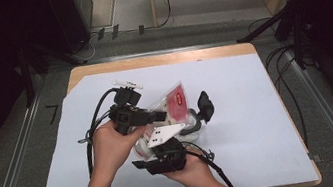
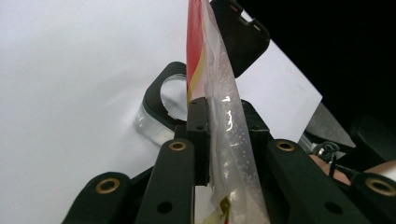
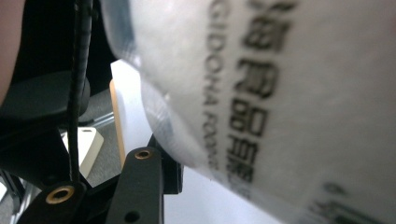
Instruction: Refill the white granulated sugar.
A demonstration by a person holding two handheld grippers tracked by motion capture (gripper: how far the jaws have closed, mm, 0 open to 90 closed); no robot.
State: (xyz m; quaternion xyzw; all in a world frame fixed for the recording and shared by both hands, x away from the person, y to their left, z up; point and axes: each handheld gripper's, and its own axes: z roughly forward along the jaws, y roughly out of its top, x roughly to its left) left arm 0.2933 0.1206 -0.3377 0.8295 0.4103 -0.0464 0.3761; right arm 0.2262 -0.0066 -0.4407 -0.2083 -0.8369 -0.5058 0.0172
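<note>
Right gripper (image 1: 163, 147): nearest to me, low in the high view; my jaws stand partway closed against the bulging lower end of the plastic bag (image 1: 169, 108), though I cannot tell whether the pads truly press it.
Bag up close: in my right gripper view its cloudy white wall with black print (image 3: 261, 93) crowds the jaws.
Left gripper (image 1: 160, 116): my jaws stand narrow and clamp the flat sealed edge of the bag (image 2: 224, 140), which stands on edge between the pads.
Bag's place: held above the white sheet (image 1: 240, 127), between my two grippers, red label (image 1: 178, 99) toward the far end.
Container (image 1: 194, 122): clear, with a black flip lid (image 1: 205, 105) standing open, just beyond the bag on the sheet.
Done, I judge: bag lifted and gripped, lid opened.
Left, I judge: tip the bag's contents into the container and close the lid.
</note>
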